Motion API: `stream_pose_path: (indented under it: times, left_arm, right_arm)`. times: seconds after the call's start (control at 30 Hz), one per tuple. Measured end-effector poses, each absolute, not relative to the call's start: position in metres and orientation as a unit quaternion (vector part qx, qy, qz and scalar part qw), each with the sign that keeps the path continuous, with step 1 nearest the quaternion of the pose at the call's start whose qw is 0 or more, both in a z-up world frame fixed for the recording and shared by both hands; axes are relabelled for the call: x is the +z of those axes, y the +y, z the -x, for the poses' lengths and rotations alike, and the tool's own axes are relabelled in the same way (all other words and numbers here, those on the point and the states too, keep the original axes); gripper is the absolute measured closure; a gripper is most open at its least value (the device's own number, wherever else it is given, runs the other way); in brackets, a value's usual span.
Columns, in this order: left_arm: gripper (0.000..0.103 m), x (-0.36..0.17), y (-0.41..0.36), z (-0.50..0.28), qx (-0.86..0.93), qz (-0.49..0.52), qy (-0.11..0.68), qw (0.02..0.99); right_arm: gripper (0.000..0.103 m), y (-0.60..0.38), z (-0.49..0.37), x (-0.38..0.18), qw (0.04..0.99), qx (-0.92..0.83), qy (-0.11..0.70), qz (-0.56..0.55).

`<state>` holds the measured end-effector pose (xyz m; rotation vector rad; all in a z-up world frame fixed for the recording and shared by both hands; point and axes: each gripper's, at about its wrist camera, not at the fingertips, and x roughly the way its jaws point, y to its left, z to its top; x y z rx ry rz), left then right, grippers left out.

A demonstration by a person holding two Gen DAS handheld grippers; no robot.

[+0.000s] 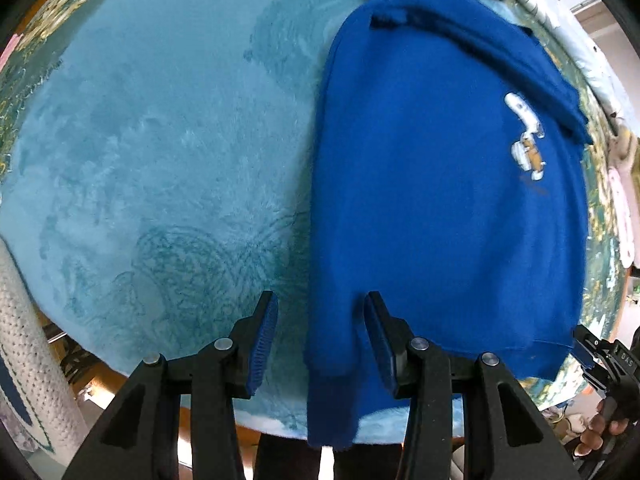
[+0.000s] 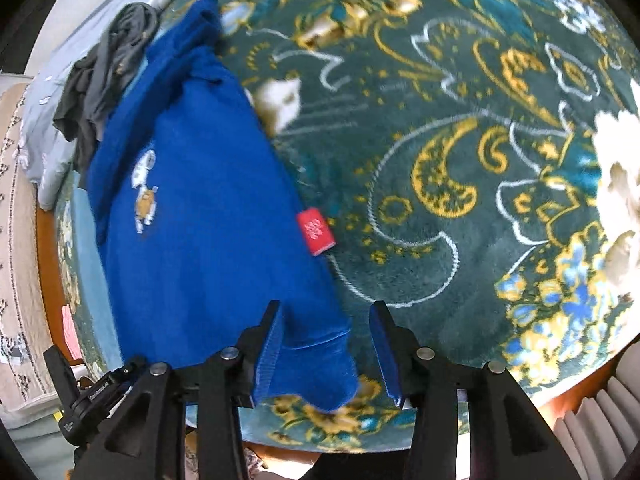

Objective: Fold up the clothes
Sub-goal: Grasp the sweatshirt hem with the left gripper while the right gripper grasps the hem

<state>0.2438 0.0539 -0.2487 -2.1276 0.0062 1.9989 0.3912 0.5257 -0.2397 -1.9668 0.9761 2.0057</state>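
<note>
Blue sweatshirt (image 1: pixel 440 208) lies flat, half on the light blue blanket (image 1: pixel 160 160), half on the patterned rug (image 2: pixel 460 160). Left gripper (image 1: pixel 320 344) stands open straddling the hem's near corner; right gripper (image 2: pixel 326 354) open over the other hem corner, below the red tag (image 2: pixel 316 231). Advice: pinch both corners evenly, close to the edge, catching every layer before lifting.

Blue sweater (image 1: pixel 440 208) flat on the pale blue mat (image 1: pixel 160 160), its lower corner between the parted fingers of the left gripper (image 1: pixel 320 344).
</note>
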Motion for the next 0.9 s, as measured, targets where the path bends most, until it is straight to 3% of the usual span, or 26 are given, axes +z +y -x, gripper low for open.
stream_pose_path:
  times: [0.53, 0.67, 0.73, 0.9]
  left_arm:
    - [0.057, -0.261, 0.051, -0.265, 0.667, 0.732, -0.035, 0.134]
    - [0.083, -0.258, 0.050, -0.269, 0.665, 0.733, -0.046, 0.135]
    - [0.090, -0.256, 0.051, -0.270, 0.667, 0.732, -0.045, 0.136]
    - [0.093, -0.244, 0.047, -0.271, 0.672, 0.729, -0.035, 0.127]
  right_arm:
    - [0.057, 0.524, -0.412, -0.259, 0.081, 0.661, 0.348, 0.659]
    - [0.073, 0.522, -0.417, -0.260, 0.081, 0.654, 0.363, 0.659]
    - [0.080, 0.518, -0.419, -0.257, 0.081, 0.655, 0.358, 0.660]
    - [0.087, 0.505, -0.421, -0.247, 0.076, 0.660, 0.340, 0.666]
